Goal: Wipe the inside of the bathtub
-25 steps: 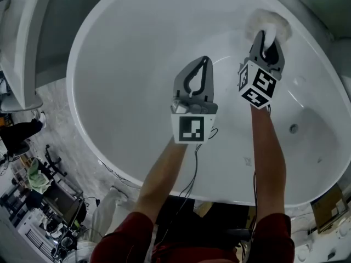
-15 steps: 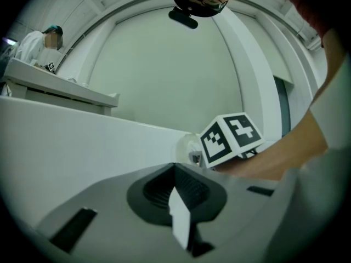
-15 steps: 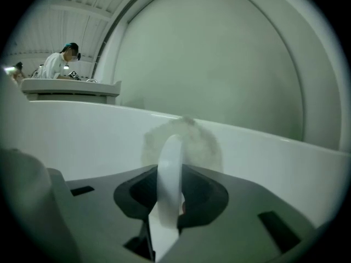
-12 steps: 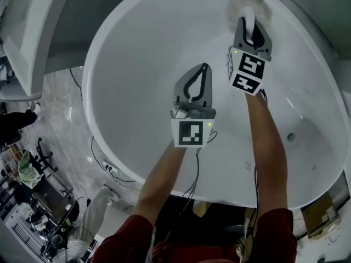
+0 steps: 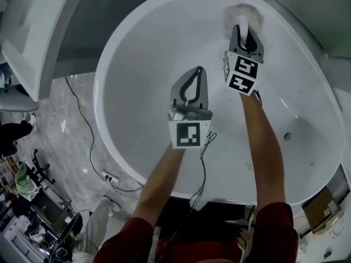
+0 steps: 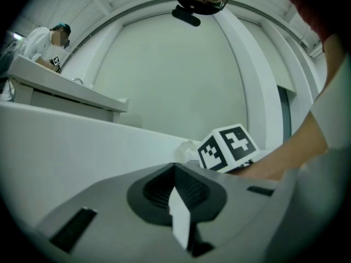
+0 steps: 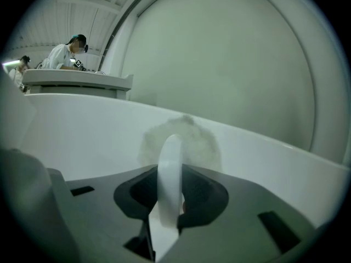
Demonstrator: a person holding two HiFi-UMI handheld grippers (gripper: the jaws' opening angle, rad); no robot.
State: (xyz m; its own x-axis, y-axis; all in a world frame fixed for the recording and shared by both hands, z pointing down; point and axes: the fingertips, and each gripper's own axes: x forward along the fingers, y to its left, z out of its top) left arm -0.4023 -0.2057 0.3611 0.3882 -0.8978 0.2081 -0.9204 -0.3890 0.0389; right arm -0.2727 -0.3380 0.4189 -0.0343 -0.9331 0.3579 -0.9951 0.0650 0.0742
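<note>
Pressing against the far inner wall of the bathtub [image 5: 142, 64], right up near the rim, is a fluffy white pad [image 5: 243, 12], round and soft-edged. The right claw [image 5: 245, 33] is clamped on its handle [image 7: 170, 169], a smooth white bar standing upright between the grey jaws. Glossy tub, this: a wide white oval bowl with a curved, shining wall and a small round drain [image 5: 286, 137] low on the right side. The left claw [image 5: 197, 73] hangs over the middle of the bowl, jaws pressed together with nothing in them, well apart from the pad. From its own camera, the right claw's black-and-white marker cube [image 6: 227, 147] shows just ahead. Outside the tub there's a marbled grey floor [image 5: 60, 141], with a thin black cable [image 5: 83, 116] trailing across it.
</note>
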